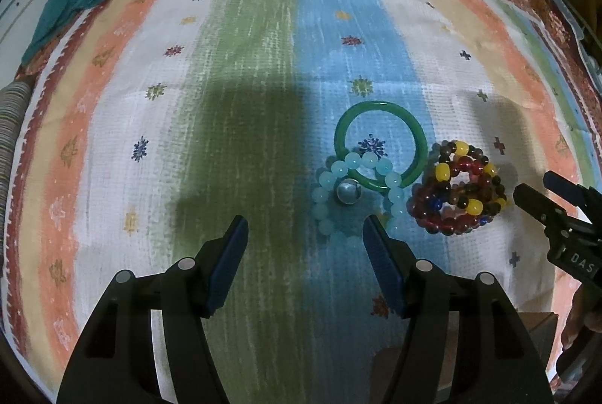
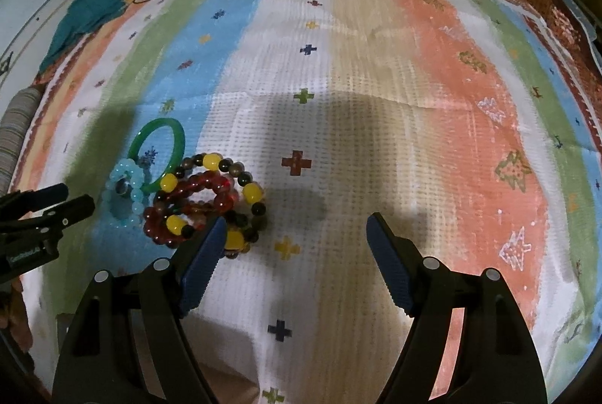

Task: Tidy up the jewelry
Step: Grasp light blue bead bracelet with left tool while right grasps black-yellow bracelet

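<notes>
Black right tool [image 1: 534, 193] reads "DAS", both it and left tool [image 1: 304, 227] gaping empty beside green bangle [image 1: 380, 144]

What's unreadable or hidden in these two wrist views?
- Light blue bead bracelet: its near arc is hidden behind a left gripper finger, left wrist view.
- Multicolour bead pile: its near edge is hidden behind a right gripper finger, right wrist view; how many strands it holds cannot be told in either view.
- Small round thing inside the blue bracelet: too small and blurred to identify.
- Green bangle: partly overlapped by the blue beads.
</notes>
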`<action>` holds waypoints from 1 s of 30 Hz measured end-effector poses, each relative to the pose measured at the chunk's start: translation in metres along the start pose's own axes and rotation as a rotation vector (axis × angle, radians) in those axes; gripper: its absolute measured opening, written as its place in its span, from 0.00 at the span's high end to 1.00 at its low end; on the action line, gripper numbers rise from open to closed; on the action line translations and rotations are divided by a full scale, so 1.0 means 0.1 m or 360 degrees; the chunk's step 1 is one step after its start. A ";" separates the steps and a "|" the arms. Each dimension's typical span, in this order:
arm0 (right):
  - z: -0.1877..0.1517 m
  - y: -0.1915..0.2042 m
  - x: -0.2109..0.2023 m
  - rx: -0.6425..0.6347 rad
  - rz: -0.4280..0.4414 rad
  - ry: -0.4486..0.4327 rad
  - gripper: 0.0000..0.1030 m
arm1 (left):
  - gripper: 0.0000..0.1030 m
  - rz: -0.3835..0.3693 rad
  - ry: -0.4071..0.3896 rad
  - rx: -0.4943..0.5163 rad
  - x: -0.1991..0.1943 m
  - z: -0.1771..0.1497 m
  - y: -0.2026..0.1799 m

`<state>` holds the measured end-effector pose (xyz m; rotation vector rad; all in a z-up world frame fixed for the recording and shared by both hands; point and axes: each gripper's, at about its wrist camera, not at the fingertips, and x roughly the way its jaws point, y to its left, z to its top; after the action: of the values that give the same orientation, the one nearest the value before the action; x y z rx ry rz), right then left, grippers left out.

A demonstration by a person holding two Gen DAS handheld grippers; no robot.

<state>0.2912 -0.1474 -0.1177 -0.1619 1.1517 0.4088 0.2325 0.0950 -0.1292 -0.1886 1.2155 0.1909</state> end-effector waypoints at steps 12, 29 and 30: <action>0.01 0.02 0.14 -0.0008 -0.0008 0.0034 0.26 | 0.38 -0.0014 0.0054 0.0041 0.16 0.01 -0.07; 0.04 -0.01 0.29 -0.0035 -0.0052 0.0031 0.48 | 0.65 0.0084 0.0050 0.0142 0.34 0.00 -0.07; 0.04 -0.02 0.29 -0.0040 -0.0063 0.0032 0.61 | 0.77 0.0086 0.0051 0.0137 0.34 0.00 -0.06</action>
<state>0.3055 -0.1408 -0.1423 -0.2110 1.1619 0.3873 0.2449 0.0908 -0.1611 -0.0840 1.2587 0.1827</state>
